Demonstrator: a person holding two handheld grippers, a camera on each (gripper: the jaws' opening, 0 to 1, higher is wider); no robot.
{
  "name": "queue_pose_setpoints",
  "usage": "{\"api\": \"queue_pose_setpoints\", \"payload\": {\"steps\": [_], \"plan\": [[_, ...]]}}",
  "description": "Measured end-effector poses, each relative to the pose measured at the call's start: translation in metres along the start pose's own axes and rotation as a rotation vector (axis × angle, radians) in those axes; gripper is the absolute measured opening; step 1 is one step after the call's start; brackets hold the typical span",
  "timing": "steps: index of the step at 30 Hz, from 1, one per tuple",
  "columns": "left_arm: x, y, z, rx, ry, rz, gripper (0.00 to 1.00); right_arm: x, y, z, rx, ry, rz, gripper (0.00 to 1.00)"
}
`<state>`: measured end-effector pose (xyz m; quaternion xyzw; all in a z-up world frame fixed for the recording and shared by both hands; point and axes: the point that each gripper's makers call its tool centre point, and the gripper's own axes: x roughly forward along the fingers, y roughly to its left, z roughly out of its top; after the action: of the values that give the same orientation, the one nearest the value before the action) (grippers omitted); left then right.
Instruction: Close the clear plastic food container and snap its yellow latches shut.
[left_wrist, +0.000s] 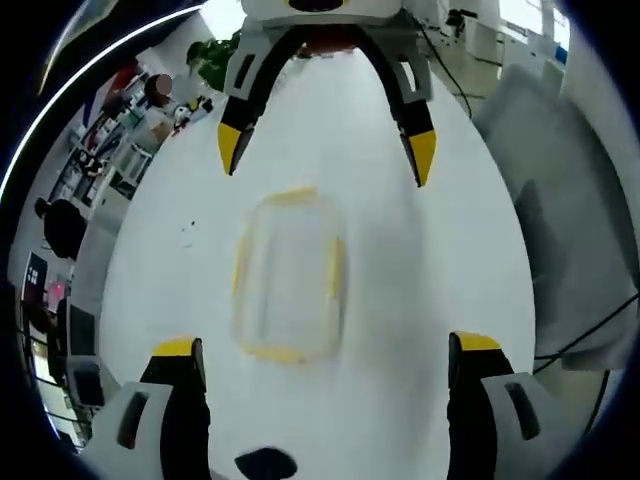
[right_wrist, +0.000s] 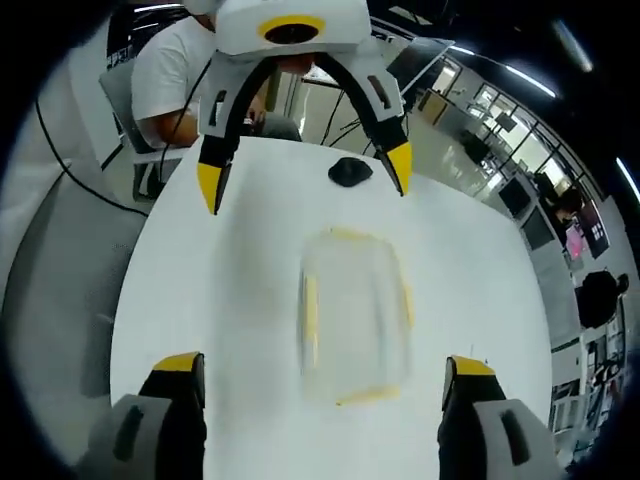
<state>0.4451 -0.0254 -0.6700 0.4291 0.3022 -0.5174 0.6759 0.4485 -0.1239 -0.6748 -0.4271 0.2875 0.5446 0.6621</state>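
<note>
The clear plastic food container (left_wrist: 288, 275) lies flat on the white table (left_wrist: 420, 280), with yellow latches along its sides. It is blurred, and I cannot tell whether the latches are snapped down. My left gripper (left_wrist: 326, 345) stands open just short of its near end. Opposite it my right gripper (left_wrist: 326, 150) hangs open beyond the far end. In the right gripper view the container (right_wrist: 355, 315) lies between my open right gripper (right_wrist: 324, 365) and the open left gripper (right_wrist: 303, 175). Neither gripper touches it.
A small black object (right_wrist: 350, 172) lies on the table (right_wrist: 200, 300) behind the left gripper. A person in a white shirt (right_wrist: 175, 65) sits past the table's far edge. A grey chair (left_wrist: 560, 200) stands beside the table, and shelves (left_wrist: 120, 130) and a plant (left_wrist: 215, 60) lie beyond it.
</note>
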Motion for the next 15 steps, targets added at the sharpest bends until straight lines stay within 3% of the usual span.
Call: {"api": "queue_pose_setpoints", "payload": {"steps": [6, 9, 12, 15], "plan": [[-0.019, -0.006, 0.008, -0.072, -0.065, 0.055, 0.98, -0.024, 0.012, 0.001, 0.032, -0.04, -0.045, 0.99], [-0.026, -0.009, 0.01, -0.135, -0.112, 0.08, 0.99, -0.037, 0.018, 0.005, 0.124, -0.12, -0.078, 0.99], [-0.031, -0.015, 0.004, -0.174, -0.122, 0.099, 0.98, -0.046, 0.023, 0.002, 0.175, -0.149, -0.107, 0.99], [-0.041, -0.021, 0.003, -0.267, -0.182, 0.137, 0.98, -0.057, 0.031, -0.002, 0.201, -0.178, -0.135, 0.99]]}}
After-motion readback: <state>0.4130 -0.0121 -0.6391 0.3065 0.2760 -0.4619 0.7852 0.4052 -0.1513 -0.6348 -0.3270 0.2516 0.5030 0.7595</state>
